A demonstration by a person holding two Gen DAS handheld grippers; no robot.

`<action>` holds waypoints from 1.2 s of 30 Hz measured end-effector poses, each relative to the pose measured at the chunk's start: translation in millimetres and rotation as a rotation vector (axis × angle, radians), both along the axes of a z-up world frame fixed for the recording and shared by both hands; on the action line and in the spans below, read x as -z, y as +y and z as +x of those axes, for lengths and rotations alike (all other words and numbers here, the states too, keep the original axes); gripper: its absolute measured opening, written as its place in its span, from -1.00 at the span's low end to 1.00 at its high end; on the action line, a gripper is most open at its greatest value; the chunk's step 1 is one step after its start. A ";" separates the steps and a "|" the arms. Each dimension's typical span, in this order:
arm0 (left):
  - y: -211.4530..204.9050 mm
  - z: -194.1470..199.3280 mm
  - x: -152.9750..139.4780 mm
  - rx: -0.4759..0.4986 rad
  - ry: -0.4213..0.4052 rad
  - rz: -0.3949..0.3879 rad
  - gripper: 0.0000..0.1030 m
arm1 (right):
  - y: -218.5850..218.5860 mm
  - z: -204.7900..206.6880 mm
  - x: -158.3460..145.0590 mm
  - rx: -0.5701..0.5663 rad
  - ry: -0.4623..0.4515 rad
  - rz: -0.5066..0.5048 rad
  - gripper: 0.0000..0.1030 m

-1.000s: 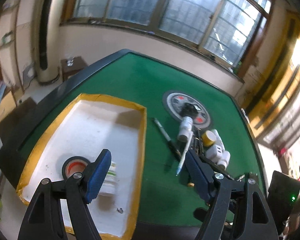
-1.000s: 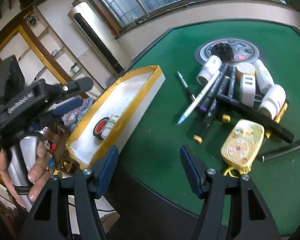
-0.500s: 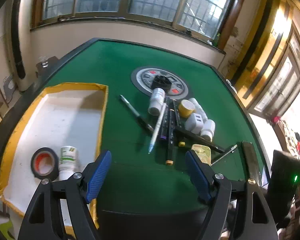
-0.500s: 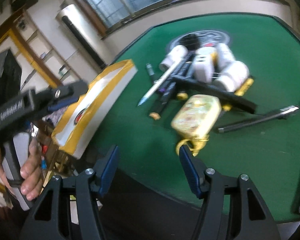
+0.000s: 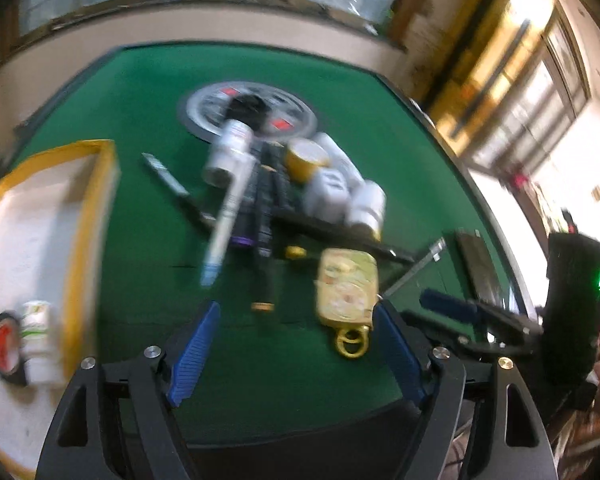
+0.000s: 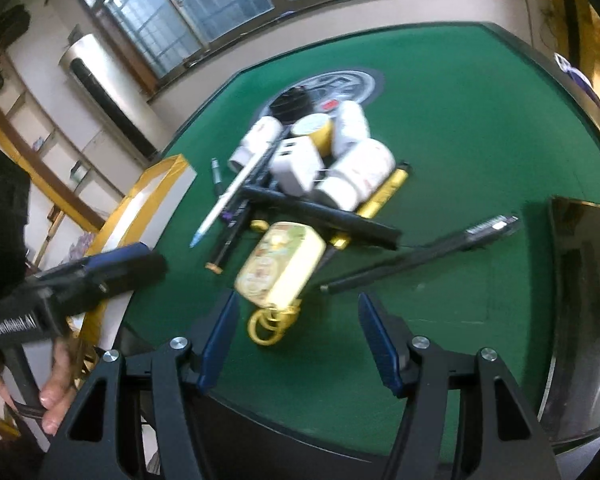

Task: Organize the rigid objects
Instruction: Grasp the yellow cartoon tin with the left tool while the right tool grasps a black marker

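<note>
Gaping claws (image 5: 296, 344) (image 6: 298, 340) flank yellow case (image 6: 280, 266), table edge (image 6: 340, 436).

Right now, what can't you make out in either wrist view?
- Left wrist: motion blur makes the white bottle label in the tray unreadable.
- Left wrist: tape roll cut by the left edge.
- Right wrist: tray interior hidden by its wall and the left gripper.
- Both views: print on the yellow case too blurred.

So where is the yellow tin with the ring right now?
The yellow tin lies on the green table at the near end of the pile, just ahead of the open right gripper, beside the black-capped marker.
</note>
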State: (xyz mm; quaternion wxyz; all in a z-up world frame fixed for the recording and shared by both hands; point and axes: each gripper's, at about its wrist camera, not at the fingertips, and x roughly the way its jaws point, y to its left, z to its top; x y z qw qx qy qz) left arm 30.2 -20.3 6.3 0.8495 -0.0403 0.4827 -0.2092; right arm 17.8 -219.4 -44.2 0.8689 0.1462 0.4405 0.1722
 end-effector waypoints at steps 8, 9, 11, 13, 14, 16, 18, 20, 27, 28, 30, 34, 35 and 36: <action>-44.8 24.8 23.4 0.074 0.068 0.033 0.59 | -32.2 1.9 -3.4 0.044 -0.003 -0.010 0.20; -49.0 25.8 25.1 0.082 0.068 0.041 0.59 | -33.6 2.2 -4.4 0.038 -0.007 -0.007 0.20; -58.7 25.5 29.2 0.102 0.060 0.048 0.59 | -34.7 5.6 -6.8 0.013 -0.018 -0.007 0.20; -65.3 28.6 37.7 0.109 0.077 0.058 0.45 | -35.3 7.6 -8.9 -0.003 -0.026 -0.015 0.20; -65.6 29.1 40.9 0.108 0.088 0.056 0.31 | -34.8 10.5 -8.9 -0.018 -0.025 -0.016 0.15; -61.4 25.2 40.2 0.092 0.062 0.080 -0.04 | -33.0 16.9 -8.7 -0.033 -0.018 -0.009 0.12; -53.3 22.7 41.1 0.091 0.070 0.057 -0.04 | -28.2 23.2 -9.2 -0.063 -0.018 -0.008 0.09; -40.6 14.8 41.7 0.082 0.075 0.036 -0.04 | -18.9 32.1 -10.4 -0.094 -0.016 -0.027 0.06; -8.6 -5.2 43.2 0.049 0.088 0.015 -0.04 | 30.2 67.7 -13.5 -0.223 -0.005 -0.126 -0.14; -4.6 -6.1 44.0 0.042 0.089 0.011 -0.04 | 39.6 71.7 -11.5 -0.246 -0.002 -0.161 -0.20; 1.6 -5.8 44.5 0.028 0.096 -0.002 -0.04 | 51.5 75.4 -11.9 -0.266 -0.035 -0.237 -0.23; 11.3 -3.2 46.5 0.021 0.107 -0.045 -0.04 | 62.5 82.9 -9.2 -0.308 -0.043 -0.344 -0.23; 12.5 -1.9 47.1 0.020 0.112 -0.053 -0.04 | 67.6 85.1 -5.7 -0.329 -0.041 -0.380 -0.23; 13.7 0.0 47.3 0.018 0.119 -0.062 -0.04 | 72.1 86.4 -1.2 -0.346 -0.038 -0.412 -0.24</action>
